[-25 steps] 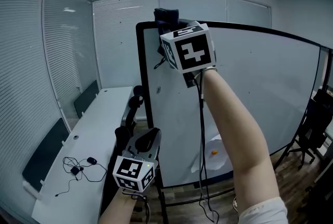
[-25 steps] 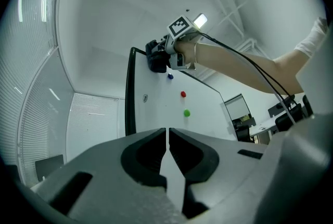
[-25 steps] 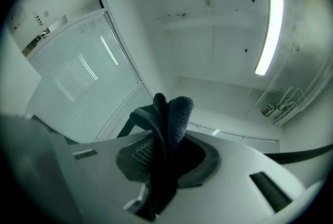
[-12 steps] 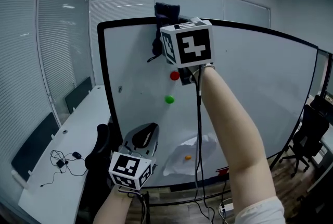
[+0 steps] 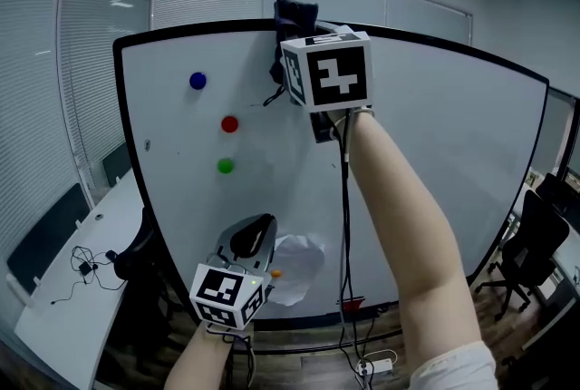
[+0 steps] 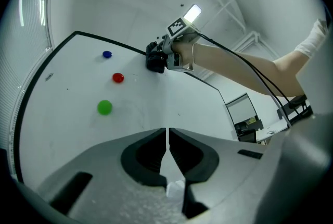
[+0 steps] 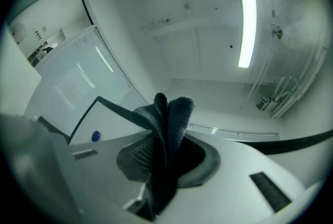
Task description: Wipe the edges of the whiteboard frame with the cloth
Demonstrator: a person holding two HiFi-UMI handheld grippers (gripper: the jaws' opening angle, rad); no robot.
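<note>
1. The right gripper [image 7: 164, 152] has its jaws clamped on a dark cloth [image 7: 169, 119], whose folds stand up above them.
2. Behind the cloth runs the black whiteboard frame [image 7: 117, 107] (its corner shows at the left).
3. A blue magnet [image 7: 95, 136] sits on the whiteboard [image 7: 103, 121] below that corner.
4. A ceiling light [image 7: 247, 25] glows overhead.

Office mtg rm, whiteboard [image 5: 453, 161], desk [image 5: 54, 317], chairs [image 5: 530, 238]

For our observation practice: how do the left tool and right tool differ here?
Right tool is shut on a dark cloth; left tool is shut on nothing. Right tool is raised at the whiteboard's top edge; left tool hangs low. Both carry marker cubes.
</note>
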